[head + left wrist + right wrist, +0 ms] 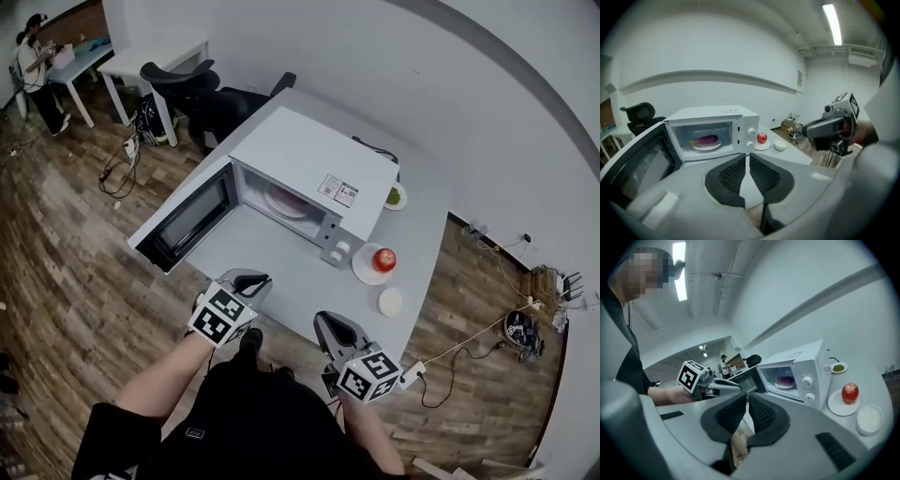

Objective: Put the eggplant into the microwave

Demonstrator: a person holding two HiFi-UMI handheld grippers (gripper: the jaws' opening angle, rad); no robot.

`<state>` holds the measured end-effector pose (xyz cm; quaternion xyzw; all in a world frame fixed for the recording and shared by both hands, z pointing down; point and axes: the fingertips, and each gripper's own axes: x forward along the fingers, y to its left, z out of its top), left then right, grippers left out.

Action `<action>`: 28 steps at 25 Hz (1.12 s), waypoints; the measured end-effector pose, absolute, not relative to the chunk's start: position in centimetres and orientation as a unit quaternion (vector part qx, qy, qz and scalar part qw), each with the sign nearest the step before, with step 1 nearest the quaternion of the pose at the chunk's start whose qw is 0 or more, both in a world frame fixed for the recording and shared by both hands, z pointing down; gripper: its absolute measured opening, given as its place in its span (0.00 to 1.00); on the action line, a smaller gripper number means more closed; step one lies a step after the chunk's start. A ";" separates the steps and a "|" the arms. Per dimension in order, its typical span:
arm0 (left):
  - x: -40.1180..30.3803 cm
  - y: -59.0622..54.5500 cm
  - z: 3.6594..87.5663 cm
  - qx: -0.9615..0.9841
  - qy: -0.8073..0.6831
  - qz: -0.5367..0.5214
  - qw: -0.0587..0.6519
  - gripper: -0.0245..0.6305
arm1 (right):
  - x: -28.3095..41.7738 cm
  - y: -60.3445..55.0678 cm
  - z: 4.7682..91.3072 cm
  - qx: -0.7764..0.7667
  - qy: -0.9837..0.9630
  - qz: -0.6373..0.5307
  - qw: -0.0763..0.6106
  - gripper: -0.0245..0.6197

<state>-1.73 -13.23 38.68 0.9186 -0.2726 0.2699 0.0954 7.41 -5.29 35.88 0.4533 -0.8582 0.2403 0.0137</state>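
The eggplant [707, 139] sits inside the open microwave [314, 159]. The left gripper [246, 281] and right gripper [333, 328] hover by the desk's [281, 267] near edge, fingers pressed together and empty, likely clearing the door [183, 225].

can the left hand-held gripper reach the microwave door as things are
Probably yes: the door stands wide open on the left hand-held gripper's side, with only bare table between them.

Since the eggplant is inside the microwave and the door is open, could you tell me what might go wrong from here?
The open door sticks out to the table edge, so it could get bumped. The apple sits loose on a plate beside the microwave; a careless sweep could roll it off.
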 end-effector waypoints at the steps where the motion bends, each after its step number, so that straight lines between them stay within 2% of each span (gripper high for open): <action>1: -1.7 -12.2 38.2 0.919 -0.281 0.253 0.112 0.09 | 7.7 -4.5 35.6 0.449 -0.861 0.239 0.012 0.08; 5: -1.1 -7.6 36.7 0.920 -0.291 0.205 0.167 0.09 | 9.0 -2.0 34.5 0.434 -0.871 0.229 0.012 0.08; 15: -2.6 -0.3 35.4 0.921 -0.280 0.171 0.212 0.09 | 10.6 0.3 33.2 0.445 -0.862 0.242 -0.006 0.08; 19: -2.9 -0.7 32.7 0.932 -0.267 0.135 0.203 0.09 | 7.9 -0.4 31.8 0.444 -0.867 0.225 -0.010 0.08; 24: -4.5 -1.8 29.0 0.946 -0.265 0.110 0.149 0.09 | 1.5 -0.3 28.4 0.388 -0.910 0.146 -0.013 0.07; 28: -5.9 -3.4 27.2 0.949 -0.275 0.084 0.132 0.09 | -0.6 -0.5 27.1 0.378 -0.915 0.139 -0.022 0.06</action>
